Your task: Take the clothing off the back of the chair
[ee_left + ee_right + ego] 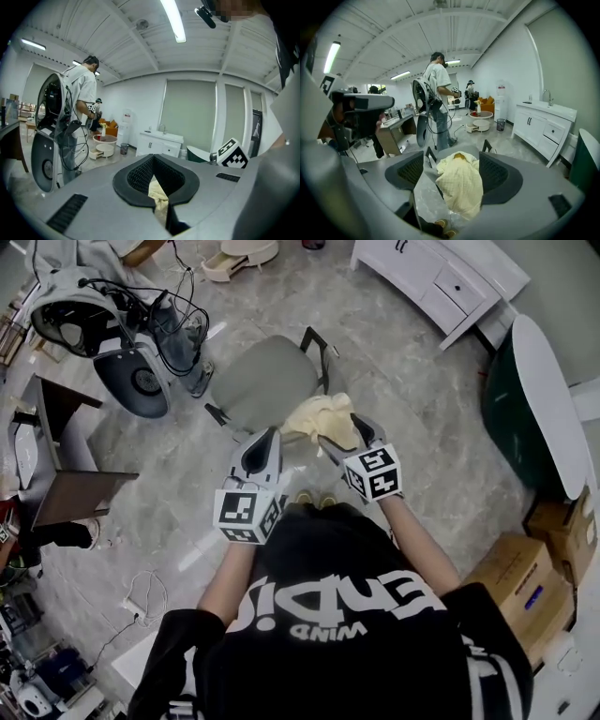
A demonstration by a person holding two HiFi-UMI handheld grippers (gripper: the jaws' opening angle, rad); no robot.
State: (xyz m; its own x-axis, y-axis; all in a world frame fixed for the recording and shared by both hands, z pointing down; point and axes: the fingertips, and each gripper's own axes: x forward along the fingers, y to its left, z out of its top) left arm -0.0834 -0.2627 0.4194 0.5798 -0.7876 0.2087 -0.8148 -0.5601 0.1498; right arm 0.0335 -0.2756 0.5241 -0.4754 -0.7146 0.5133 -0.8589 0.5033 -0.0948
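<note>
Pinching a fold of the pale yellow clothing (157, 193): the left gripper (153, 159) has its pads pressed together on the fabric. Only a narrow strip of cloth shows between the pads in the left gripper view. The rest of the garment, and the chair, are hidden behind the gripper's own body.

The right gripper (452, 161) has its jaws spread wide. The clothing hangs in the gap between them, and neither pad presses on it. In the head view its upper jaw lies against the cloth's edge, but I cannot tell whether it touches.

Location of the clothing: bunched over the back edge of the grey chair (262, 381), on the side nearest the person, with the loose end hanging down toward the floor (412, 399). The cloth covers the chair back completely, so its shape cannot be made out. The seat is bare. One black armrest (315, 341) shows at the seat's far-right edge and another (215, 414) at its near-left edge. The base is hidden under the seat.

There is an orange-brown patch (459, 156) at the top of the bundle. It is too small to tell whether it belongs to the garment or to the chair.

The person's shoes (315, 498) are just below the hanging cloth and partly cut off by the black shirt. Both forearms are in view, but the hands are hidden under the gripper bodies.

Background: a second person (438, 79) stands well beyond the chair, beside equipment with trailing cables.
</note>
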